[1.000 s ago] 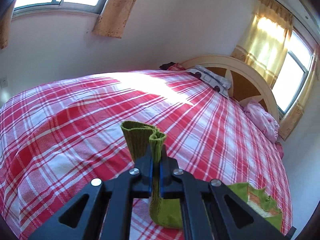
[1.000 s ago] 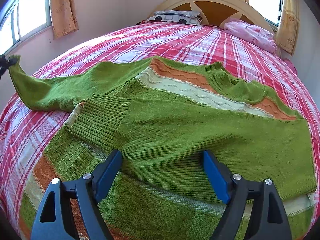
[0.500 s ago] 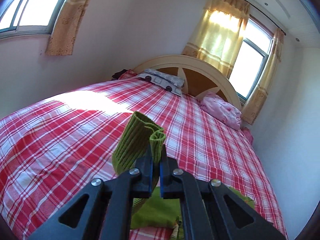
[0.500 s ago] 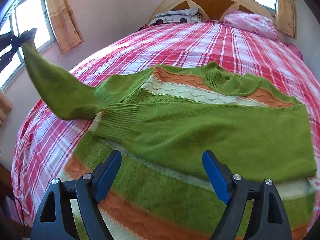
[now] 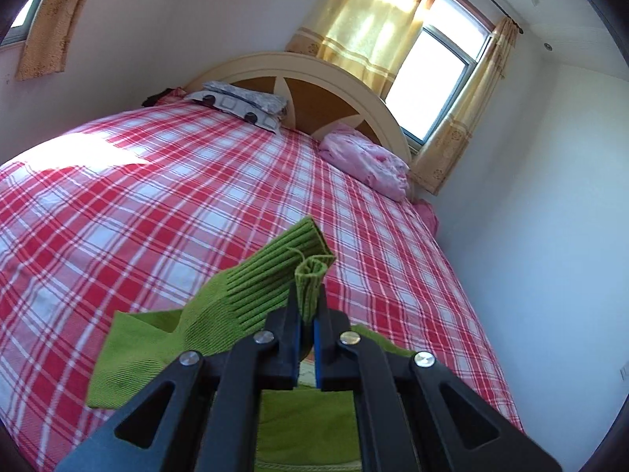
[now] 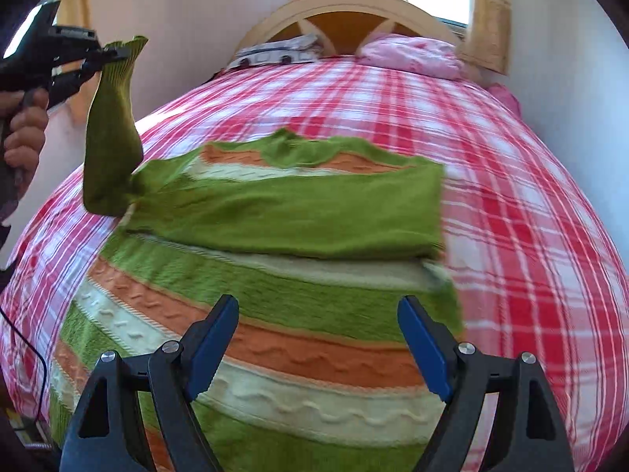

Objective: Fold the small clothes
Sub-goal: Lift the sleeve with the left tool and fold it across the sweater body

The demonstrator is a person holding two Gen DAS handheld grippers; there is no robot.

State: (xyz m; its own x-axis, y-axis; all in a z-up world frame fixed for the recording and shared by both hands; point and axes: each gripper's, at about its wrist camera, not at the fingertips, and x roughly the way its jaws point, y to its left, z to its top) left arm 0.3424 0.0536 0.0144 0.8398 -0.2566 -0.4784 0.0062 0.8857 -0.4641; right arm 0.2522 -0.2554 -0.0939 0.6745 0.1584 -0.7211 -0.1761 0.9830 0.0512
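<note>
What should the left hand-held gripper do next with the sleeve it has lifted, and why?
Probably carry the sleeve across and lay it on the sweater. The left hand-held gripper is shut on the ribbed cuff and holds it above the bed. The other sleeve already lies folded across the chest. The right hand-held gripper hangs open, holding nothing.

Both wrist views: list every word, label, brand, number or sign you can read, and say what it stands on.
None can be read.
Sweater: knit stripes only, no label showing.
Left hand-held gripper, shut on the sleeve cuff: a pale strip on its body, too blurred to read.
Right hand-held gripper, open: no marking.
Grey pillow: a pattern of squares and dots, no letters.
</note>
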